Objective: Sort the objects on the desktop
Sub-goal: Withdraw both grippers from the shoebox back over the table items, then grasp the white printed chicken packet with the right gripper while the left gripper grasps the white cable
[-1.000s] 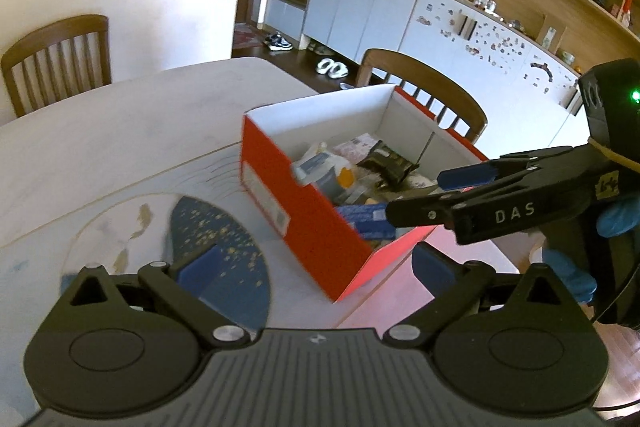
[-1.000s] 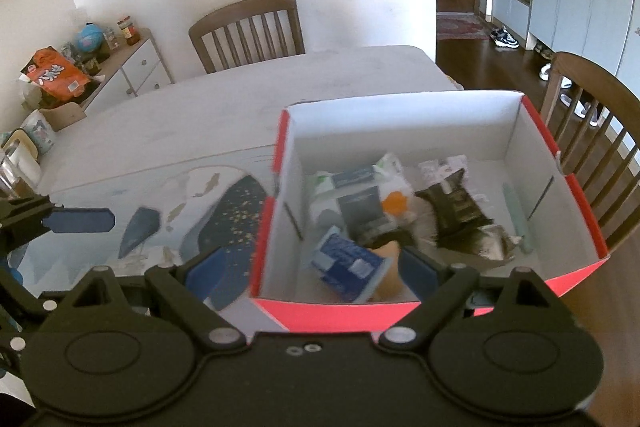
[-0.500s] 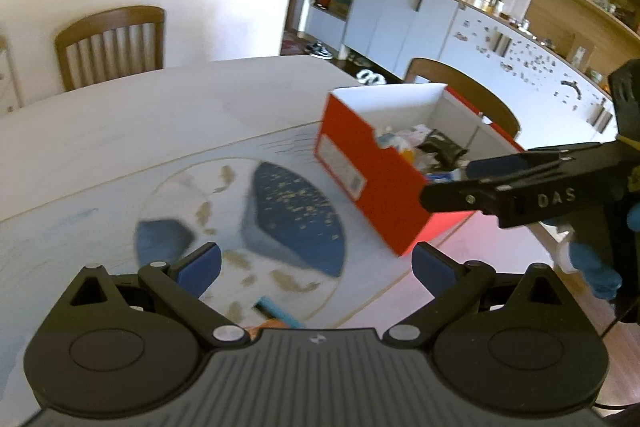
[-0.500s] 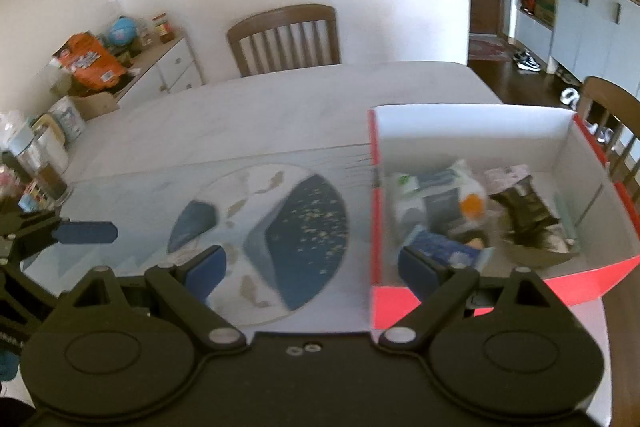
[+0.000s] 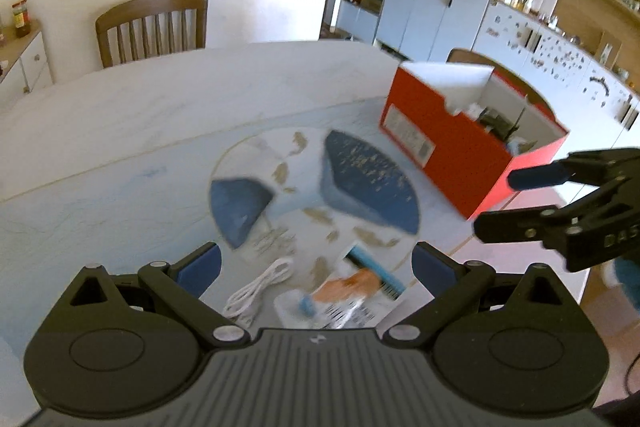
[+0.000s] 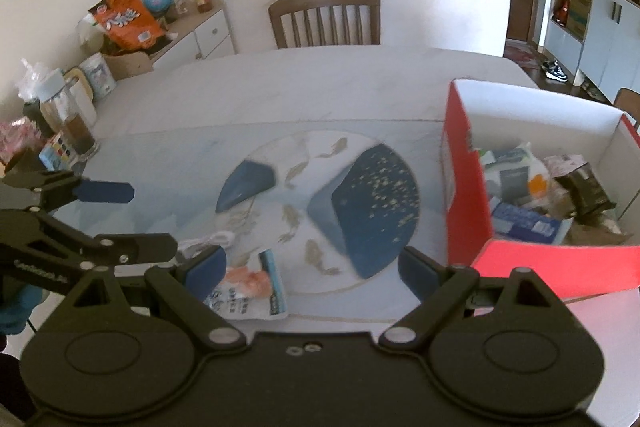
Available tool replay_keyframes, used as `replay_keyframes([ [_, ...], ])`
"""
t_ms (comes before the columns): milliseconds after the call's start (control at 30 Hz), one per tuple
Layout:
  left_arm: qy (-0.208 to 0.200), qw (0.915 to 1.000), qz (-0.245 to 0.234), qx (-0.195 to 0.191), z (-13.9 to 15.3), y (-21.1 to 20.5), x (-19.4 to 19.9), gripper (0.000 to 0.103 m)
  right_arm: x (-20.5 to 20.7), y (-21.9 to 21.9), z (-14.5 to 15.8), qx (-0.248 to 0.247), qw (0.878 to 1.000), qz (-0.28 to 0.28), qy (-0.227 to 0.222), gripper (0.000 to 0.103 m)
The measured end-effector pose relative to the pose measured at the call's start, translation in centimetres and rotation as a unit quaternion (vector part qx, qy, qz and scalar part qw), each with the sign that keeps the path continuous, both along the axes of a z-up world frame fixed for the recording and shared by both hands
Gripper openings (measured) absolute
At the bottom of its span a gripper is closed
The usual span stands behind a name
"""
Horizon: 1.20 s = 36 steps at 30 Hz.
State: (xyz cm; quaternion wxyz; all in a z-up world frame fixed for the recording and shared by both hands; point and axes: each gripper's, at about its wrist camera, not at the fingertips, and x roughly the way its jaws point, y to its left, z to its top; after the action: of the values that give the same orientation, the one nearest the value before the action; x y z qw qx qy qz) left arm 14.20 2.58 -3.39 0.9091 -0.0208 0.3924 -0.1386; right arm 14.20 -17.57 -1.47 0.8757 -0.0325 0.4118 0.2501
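While both jaws gaped empty, the left hand-held gripper [image 5: 316,263] and right hand-held gripper [image 6: 312,265] hung over the bench [image 6: 280,87]. Crinkly white-and-orange plastic snack packet [image 5: 344,291] and coiled white cable [image 5: 256,291] lay just ahead; red cardboard box [image 6: 468,195] off right. Packet could easily slip, honestly.

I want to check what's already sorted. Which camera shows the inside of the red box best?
The right wrist view: it looks down into the red box, showing the packets inside. The left wrist view shows mostly its red outer wall, contents barely visible.
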Motion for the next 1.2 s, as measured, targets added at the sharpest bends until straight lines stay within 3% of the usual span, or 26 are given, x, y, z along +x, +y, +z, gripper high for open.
replay_keyframes([
  [300, 0.012, 0.9999, -0.008, 0.008, -2.5, 2.0, 0.0, 0.102, -1.2, 2.1, -1.5, -0.011, 1.0, 0.013, 0.009, 0.093],
  [800, 0.018, 0.9993, -0.016, 0.029, -5.6, 5.2, 3.4, 0.1, -2.0, 5.4, -4.3, -0.017, 1.0, 0.018, 0.018, 0.093],
  [1000, 0.033, 0.9987, -0.025, 0.031, -6.9, 6.1, 3.8, 0.087, -2.1, 6.6, -5.4, -0.031, 0.999, 0.022, 0.016, 0.094],
  [1200, 0.034, 0.998, -0.031, 0.043, -7.6, 6.2, 3.8, 0.082, -1.9, 8.2, -6.5, -0.042, 0.999, 0.014, 0.009, 0.099],
])
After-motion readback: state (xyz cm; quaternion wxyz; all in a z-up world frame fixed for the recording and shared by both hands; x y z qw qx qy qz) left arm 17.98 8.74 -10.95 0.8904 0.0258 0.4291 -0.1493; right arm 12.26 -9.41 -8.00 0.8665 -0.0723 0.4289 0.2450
